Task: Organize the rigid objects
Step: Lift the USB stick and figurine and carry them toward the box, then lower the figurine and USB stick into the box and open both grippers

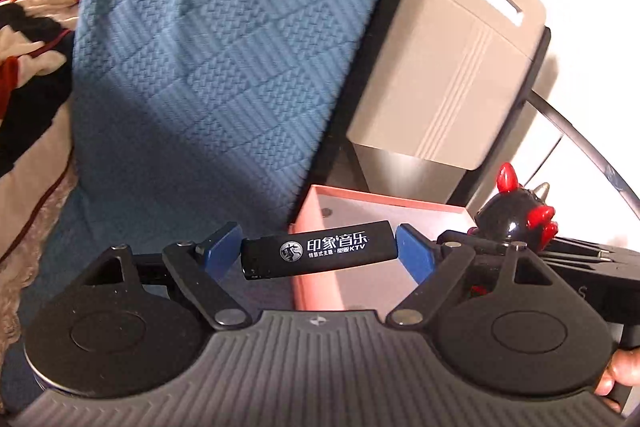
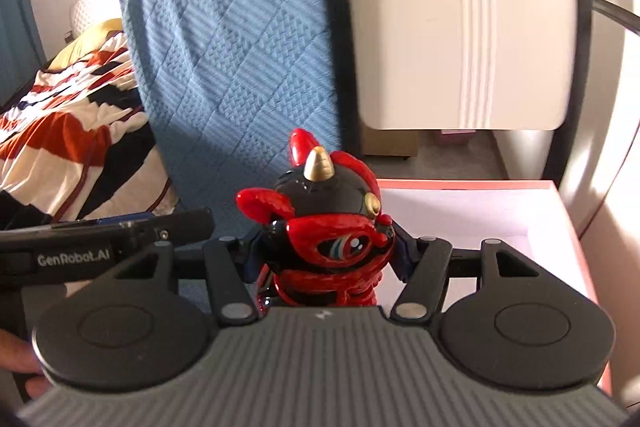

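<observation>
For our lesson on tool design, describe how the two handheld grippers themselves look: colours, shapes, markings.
Both are alike: the left gripper and right gripper each have a ribbed grey body, two round black discs, black linkage arms with silver pivot pins, and blue finger pads. White "GenRobot.AI" lettering marks the left gripper's side. Bare fingers show at the edges; no sleeves or cables are visible.
</observation>
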A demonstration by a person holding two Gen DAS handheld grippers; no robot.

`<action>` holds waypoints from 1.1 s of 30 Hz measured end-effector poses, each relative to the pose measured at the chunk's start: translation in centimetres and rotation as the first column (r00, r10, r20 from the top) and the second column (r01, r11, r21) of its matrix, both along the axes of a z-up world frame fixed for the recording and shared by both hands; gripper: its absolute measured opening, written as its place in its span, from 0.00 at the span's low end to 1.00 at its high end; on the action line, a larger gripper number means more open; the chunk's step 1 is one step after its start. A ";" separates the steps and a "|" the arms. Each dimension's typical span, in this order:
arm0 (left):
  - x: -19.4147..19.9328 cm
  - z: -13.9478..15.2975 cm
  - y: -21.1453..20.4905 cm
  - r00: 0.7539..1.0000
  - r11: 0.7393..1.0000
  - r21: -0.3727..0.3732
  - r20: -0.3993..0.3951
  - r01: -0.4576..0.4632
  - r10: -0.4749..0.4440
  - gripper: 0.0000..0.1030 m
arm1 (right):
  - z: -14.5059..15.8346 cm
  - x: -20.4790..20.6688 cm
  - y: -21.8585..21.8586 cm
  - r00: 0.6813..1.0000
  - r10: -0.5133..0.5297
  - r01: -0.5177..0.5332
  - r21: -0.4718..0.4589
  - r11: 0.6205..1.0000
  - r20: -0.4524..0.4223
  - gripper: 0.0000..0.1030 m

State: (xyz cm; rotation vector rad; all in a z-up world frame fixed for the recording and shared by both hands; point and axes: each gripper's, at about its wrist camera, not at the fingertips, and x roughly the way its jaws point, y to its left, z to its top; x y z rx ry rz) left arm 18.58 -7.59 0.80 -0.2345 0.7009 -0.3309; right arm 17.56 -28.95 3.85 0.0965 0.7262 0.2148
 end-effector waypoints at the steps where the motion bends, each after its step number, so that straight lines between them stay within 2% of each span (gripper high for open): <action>1: 0.1 -0.1 -0.8 1.000 1.000 0.005 0.000 0.005 -0.005 0.84 | 0.1 -0.1 -0.5 1.000 -0.003 0.003 0.001 1.000 0.000 0.61; 13: 0.4 -1.8 -8.0 0.999 0.999 -0.020 -0.028 0.044 -0.045 0.84 | -1.2 -0.8 -6.5 0.998 -0.061 0.060 -0.033 0.998 -0.033 0.61; 25: 0.0 -7.4 -14.1 0.983 0.993 0.028 -0.148 0.114 -0.109 0.84 | -7.7 -3.4 -11.1 0.984 -0.103 0.097 -0.048 0.994 -0.143 0.59; 28: 0.0 -8.3 -15.1 0.978 0.989 0.064 -0.165 0.136 -0.124 0.85 | -8.7 -3.7 -11.5 0.983 -0.098 0.092 -0.045 0.995 -0.157 0.59; 33: -0.1 -9.8 -15.9 0.971 0.987 0.066 -0.202 0.143 -0.127 0.85 | -10.1 -3.7 -12.0 0.975 -0.110 0.106 -0.031 0.994 -0.191 0.59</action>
